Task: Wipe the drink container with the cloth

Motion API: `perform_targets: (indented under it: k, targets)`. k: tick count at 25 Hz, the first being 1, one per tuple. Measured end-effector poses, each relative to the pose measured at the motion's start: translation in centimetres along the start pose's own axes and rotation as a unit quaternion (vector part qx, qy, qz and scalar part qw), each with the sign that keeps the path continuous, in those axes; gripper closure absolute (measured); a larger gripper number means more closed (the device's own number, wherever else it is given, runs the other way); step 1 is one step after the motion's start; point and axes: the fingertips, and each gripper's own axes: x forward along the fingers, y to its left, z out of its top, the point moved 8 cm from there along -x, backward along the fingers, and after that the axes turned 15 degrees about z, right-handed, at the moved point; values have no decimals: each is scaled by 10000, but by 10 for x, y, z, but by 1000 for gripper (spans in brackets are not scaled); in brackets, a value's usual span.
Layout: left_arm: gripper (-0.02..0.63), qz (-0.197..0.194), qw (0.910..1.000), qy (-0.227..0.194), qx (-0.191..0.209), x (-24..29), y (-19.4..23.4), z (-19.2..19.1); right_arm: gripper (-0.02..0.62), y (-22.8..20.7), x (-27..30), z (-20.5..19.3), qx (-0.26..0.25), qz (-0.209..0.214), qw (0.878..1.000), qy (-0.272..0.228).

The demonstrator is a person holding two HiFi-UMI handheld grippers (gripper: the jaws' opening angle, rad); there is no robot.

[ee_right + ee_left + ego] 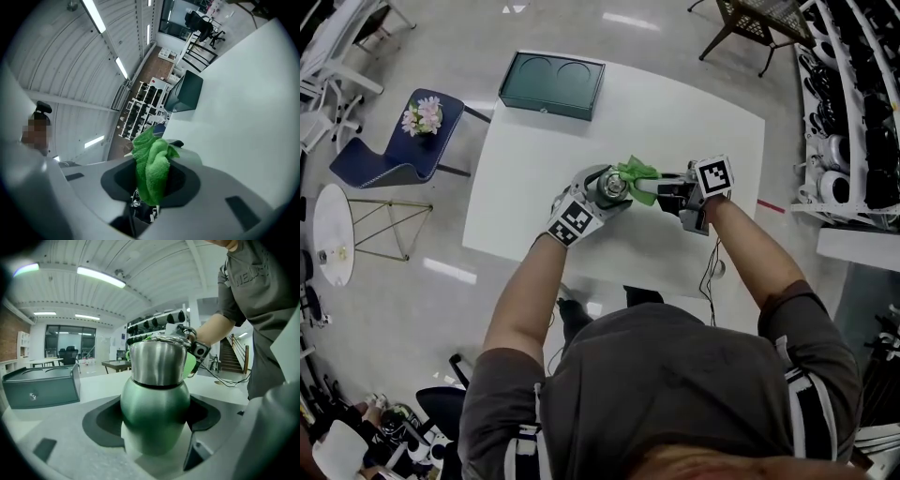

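Note:
A green and steel drink container (155, 399) fills the left gripper view, upright between the jaws of my left gripper (154, 420), which is shut on its round body. From the head view the container (612, 187) shows its steel top above the white table (675, 131). My right gripper (673, 195) is shut on a bright green cloth (638, 178), which lies against the container's right side. In the right gripper view the cloth (151, 170) hangs bunched between the jaws of the right gripper (150, 180).
A dark green box (551, 84) sits at the table's far left corner. A blue chair with flowers (403, 136) stands left of the table, shelves of helmets (853, 112) to the right. A cable (711, 272) hangs off the near table edge.

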Motion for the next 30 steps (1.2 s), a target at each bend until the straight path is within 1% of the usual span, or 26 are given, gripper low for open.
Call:
perform_targets:
  k: [4,6,8,9,10,13,15,17,19,21,24,26,28,30]
  targets:
    - [238,37,10000,20,-20,-1,-1,-1,503,3,2,-12,44,63,10000,64]
    - [238,75,10000,34,-52,0,-1,0,503,6,7,-23,78,117,9992,381]
    - [238,108,9999,26,-103,2,-1,0,503,10,18,-41,28,216,9954,936]
    - [238,118,9998,7,-138,2,-1,0,502,13,26,-47,-42,290,9934,1109]
    - [238,123,9998,-12,-178,2,0,0,502,16,31,-51,-121,348,9929,1131]
    - [238,135,9995,40,-291,-2,1,-1,502,23,28,-49,-345,292,9957,803]
    - [238,141,9992,131,-353,-5,2,0,500,27,15,-48,-475,190,9968,619]
    - [238,145,9988,161,-439,-10,2,1,500,35,1,-48,-527,81,9980,326]
    - [237,221,9980,162,-567,-18,4,3,499,44,-13,-46,-605,-24,9982,-14]
    - [237,370,9966,175,-717,-32,8,5,499,55,-22,-44,-757,-154,9967,-253]
    - [238,616,9938,176,-912,-69,12,9,499,74,-27,-39,-1057,-340,9928,-450]
    - [238,818,9908,85,-1074,-104,16,13,499,86,-22,-33,-1309,-451,9891,-493]
    - [238,1091,9860,-68,-1260,-145,20,19,497,100,-13,-28,-1589,-599,9844,-466]
    - [239,1410,9785,-290,-1475,-187,24,27,497,114,-1,-24,-1886,-722,9785,-426]
